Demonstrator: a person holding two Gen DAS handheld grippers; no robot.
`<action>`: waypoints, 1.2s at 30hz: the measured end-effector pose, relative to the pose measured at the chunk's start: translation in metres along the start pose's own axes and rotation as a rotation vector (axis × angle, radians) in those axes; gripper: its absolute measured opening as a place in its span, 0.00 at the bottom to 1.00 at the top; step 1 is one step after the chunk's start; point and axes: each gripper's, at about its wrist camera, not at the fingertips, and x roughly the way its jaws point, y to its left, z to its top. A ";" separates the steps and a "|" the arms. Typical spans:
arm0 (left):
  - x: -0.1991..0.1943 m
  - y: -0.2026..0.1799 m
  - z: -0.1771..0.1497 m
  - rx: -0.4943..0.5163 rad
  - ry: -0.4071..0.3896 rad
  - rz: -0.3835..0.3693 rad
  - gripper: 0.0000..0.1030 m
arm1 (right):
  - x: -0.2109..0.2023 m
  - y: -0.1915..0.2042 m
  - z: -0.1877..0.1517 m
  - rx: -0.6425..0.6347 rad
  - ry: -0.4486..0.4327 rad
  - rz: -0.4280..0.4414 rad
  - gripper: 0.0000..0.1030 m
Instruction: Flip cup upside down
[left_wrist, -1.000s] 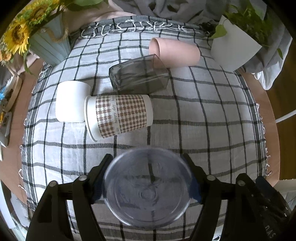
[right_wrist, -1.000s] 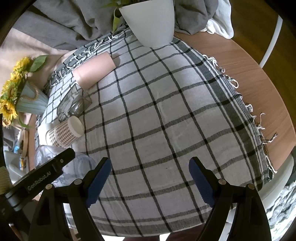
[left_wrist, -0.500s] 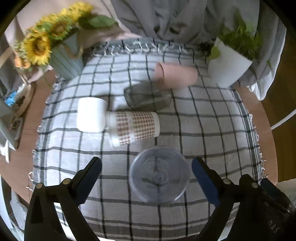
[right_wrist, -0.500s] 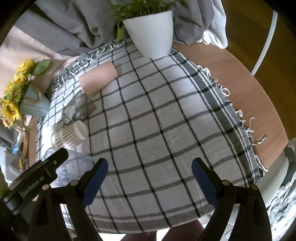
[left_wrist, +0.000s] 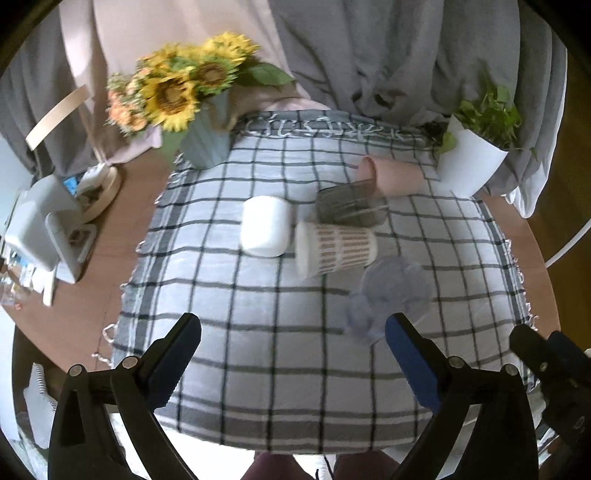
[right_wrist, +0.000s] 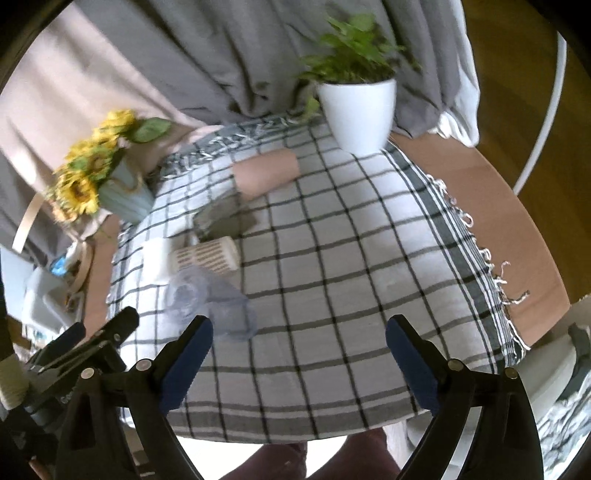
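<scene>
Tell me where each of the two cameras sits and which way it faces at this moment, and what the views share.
Left wrist: on the left gripper, above the near table edge, looking across the checked cloth toward the sunflowers; its open fingers show, plus part of the other gripper at lower right.
Right wrist: on the right gripper, looking across toward the white plant pot; its open fingers show, the other gripper at lower left.
Shared: clear cup, patterned cup, pink cup, all free of both grippers.
</scene>
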 end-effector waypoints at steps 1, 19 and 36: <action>-0.001 0.005 -0.004 -0.002 0.002 0.003 0.99 | -0.003 0.005 -0.003 -0.012 -0.008 -0.002 0.93; -0.039 0.056 -0.034 -0.006 -0.081 0.054 0.99 | -0.022 0.067 -0.046 -0.135 -0.015 0.025 0.93; -0.044 0.061 -0.033 -0.020 -0.106 0.053 0.99 | -0.032 0.074 -0.044 -0.148 -0.071 0.023 0.96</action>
